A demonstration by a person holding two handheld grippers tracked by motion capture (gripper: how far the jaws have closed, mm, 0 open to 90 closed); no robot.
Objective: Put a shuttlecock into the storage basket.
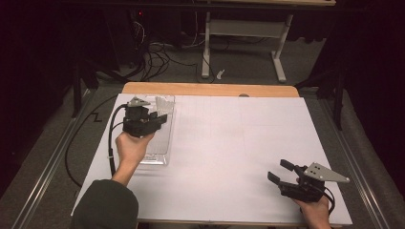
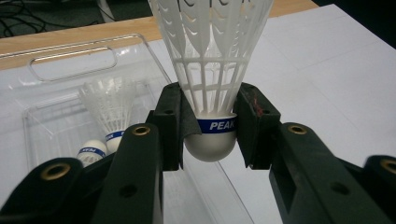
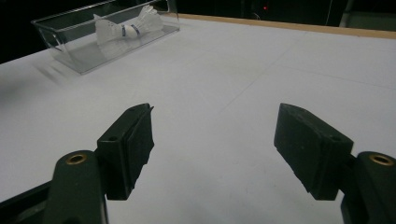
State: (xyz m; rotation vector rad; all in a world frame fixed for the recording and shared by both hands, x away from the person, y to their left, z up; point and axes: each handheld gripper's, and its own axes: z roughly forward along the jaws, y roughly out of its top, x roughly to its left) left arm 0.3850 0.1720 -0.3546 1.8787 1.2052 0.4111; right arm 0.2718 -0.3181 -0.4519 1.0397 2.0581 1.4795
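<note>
My left gripper (image 2: 210, 126) is shut on a white plastic shuttlecock (image 2: 212, 56). Its pads press the blue "PEAK" band just above the round cork, and the skirt points away from the camera. In the high view the left gripper (image 1: 161, 117) hovers over a clear plastic tray (image 1: 161, 153) at the table's left. Two more shuttlecocks (image 2: 109, 105) lie in the tray (image 2: 74, 63) below the held one. My right gripper (image 1: 280, 171) rests near the front right of the table. It stands open (image 3: 215, 144) with nothing between its jaws, aimed toward the tray (image 3: 60, 37).
A white sheet (image 1: 229, 143) covers the table, with a wooden edge (image 1: 210, 89) at the far side. A black cable (image 1: 112, 138) trails from the left gripper off the table's left. Desk legs and cables stand on the floor beyond.
</note>
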